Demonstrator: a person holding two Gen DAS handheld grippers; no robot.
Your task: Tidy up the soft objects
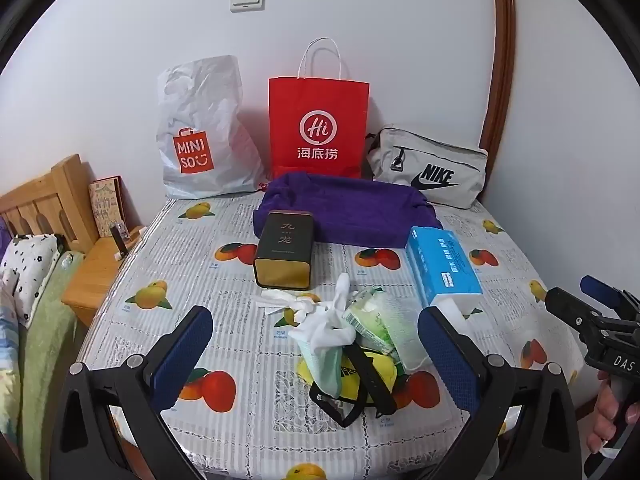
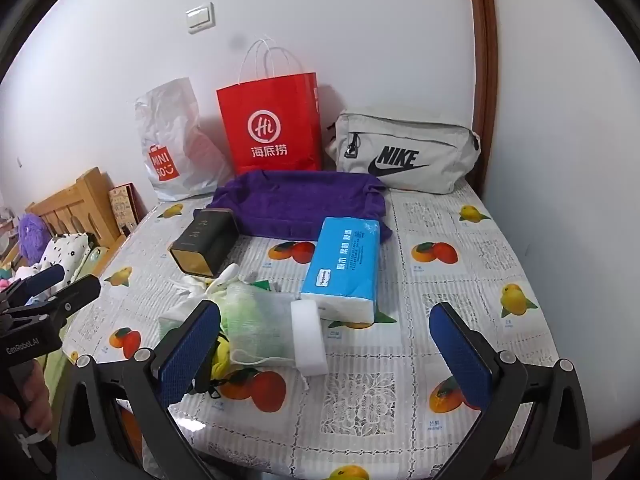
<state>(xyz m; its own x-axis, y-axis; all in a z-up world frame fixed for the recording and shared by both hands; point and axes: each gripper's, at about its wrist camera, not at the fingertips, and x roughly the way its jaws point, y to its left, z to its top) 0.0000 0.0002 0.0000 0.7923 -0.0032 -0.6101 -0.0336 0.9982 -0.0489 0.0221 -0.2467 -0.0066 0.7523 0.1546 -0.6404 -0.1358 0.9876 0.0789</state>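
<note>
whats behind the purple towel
Three bags stand behind the purple towel along the wall: a white Miniso bag, a red paper bag and a grey Nike pouch. The towel hides the red bag's bottom edge; their contents can't be seen.

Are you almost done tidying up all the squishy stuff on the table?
Not yet, it looks barely started. Nothing seems put away: the soft pile of cloths and pouches sits loose on the table, beside the blue tissue pack and white sponge. Nothing is in hand: the left gripper and right gripper are both open. Everything is left to sort, perhaps into the red bag.
</note>
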